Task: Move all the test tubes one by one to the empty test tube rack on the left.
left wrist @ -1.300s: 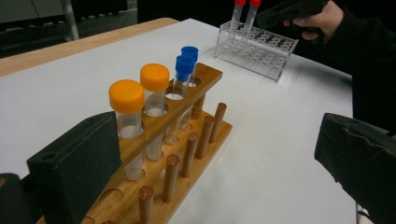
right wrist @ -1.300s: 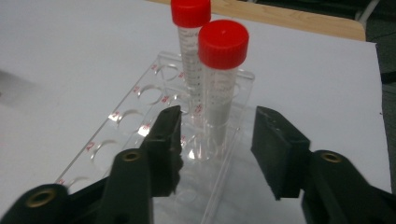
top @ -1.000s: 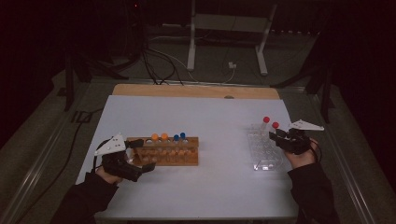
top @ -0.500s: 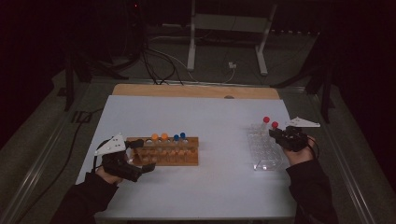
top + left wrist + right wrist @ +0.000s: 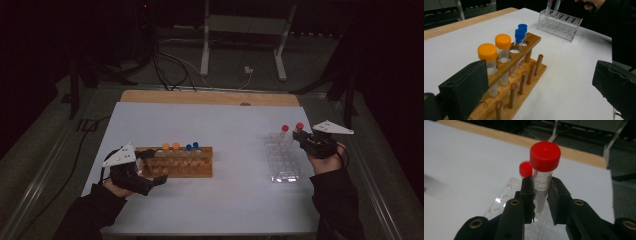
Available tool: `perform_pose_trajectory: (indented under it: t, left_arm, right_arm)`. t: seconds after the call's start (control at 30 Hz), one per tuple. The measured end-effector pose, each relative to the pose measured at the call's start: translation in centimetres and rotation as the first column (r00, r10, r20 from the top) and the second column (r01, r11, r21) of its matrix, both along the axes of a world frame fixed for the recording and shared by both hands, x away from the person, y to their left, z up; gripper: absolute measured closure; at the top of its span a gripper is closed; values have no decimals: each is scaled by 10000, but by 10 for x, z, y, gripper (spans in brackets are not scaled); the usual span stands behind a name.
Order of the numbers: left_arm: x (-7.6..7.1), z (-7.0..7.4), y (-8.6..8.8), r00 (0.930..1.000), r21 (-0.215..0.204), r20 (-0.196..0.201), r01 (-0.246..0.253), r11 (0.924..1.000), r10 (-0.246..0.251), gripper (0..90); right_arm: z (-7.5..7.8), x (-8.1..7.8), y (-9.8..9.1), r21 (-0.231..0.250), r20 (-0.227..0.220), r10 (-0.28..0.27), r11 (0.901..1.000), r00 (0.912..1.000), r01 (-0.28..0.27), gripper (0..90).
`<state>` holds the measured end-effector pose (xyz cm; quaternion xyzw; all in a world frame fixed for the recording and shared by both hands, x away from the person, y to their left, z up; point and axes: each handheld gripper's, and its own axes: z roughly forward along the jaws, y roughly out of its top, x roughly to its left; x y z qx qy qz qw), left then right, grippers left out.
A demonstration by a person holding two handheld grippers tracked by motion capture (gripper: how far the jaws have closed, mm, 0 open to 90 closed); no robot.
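Right gripper (image 5: 540, 195) clamps a red-capped test tube (image 5: 544, 167) upright, its jaws having just closed on it, above the clear plastic rack (image 5: 282, 157) w/ a second red-capped tube (image 5: 285, 131) beside it. Left gripper (image 5: 150, 170), jaws wide open, straddles the wooden rack's (image 5: 524, 72) near end.
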<state>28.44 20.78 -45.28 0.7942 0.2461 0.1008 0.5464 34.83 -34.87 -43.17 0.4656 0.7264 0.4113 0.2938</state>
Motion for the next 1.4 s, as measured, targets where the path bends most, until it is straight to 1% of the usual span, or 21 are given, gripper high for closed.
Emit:
perform_pose_trajectory:
  t: [0.1,0.23,0.27,0.33,0.43,0.53,0.67,0.73,0.77,0.83,0.93,1.03,1.17,1.37,1.4]
  left_arm:
    - [0,1,-1,10000,7,-2,15,10000,-15,12]
    - [-1,3,-3,10000,-11,-40,75,10000,-75,12]
    - [-1,3,-3,10000,38,-41,43,10000,-42,12]
    - [-1,4,-5,9999,6,-63,125,9999,-125,12]
    - [-2,7,-7,9999,115,9,164,9998,-164,12]
    - [-2,10,-10,9998,64,26,220,9997,-220,12]
    - [-2,12,-15,9993,105,9,383,9992,-383,12]
    - [-2,12,-19,9991,201,25,431,9989,-432,13]
    - [-1,13,-20,9986,167,-34,527,9985,-526,13]
    - [-1,13,-24,9983,219,-15,586,9980,-585,13]
    - [1,14,-31,9972,294,-94,743,9968,-740,13]
    - [2,14,-37,9958,358,-129,914,9952,-909,13]
    - [4,14,-45,9939,375,-207,1091,9933,-1084,15]
    - [6,12,-59,9896,406,-293,1418,9891,-1407,15]
    - [6,12,-62,9876,405,-320,1551,9871,-1539,15]
  right_arm:
    - [9,-3,-1,51,173,-22,10000,9998,21,749]
    - [20,-8,0,-42,321,95,9999,9994,-94,749]
    - [22,-9,1,-19,364,150,9999,9992,-149,749]
    - [26,-11,4,-19,404,261,9997,9988,-260,749]
    - [29,-15,10,9,401,548,9985,9977,-549,749]
    - [31,-18,18,-6,351,832,9965,9959,-832,749]
    - [30,-24,31,58,281,1302,9914,9911,-1304,749]
    - [29,-27,39,101,205,1603,9870,9869,-1605,749]
    - [28,-28,43,62,164,1713,9852,9851,-1714,749]
    - [25,-31,51,82,89,2017,9794,9794,-2017,749]
    - [21,-37,63,66,-4,2406,9706,9706,-2406,749]
    - [17,-41,73,46,-191,2758,9612,9610,-2758,749]
    - [12,-47,83,56,-326,3045,9525,9519,-3045,749]
    - [3,-55,97,48,-577,3549,9348,9331,-3552,749]
    - [2,-57,99,30,-628,3620,9320,9301,-3625,749]
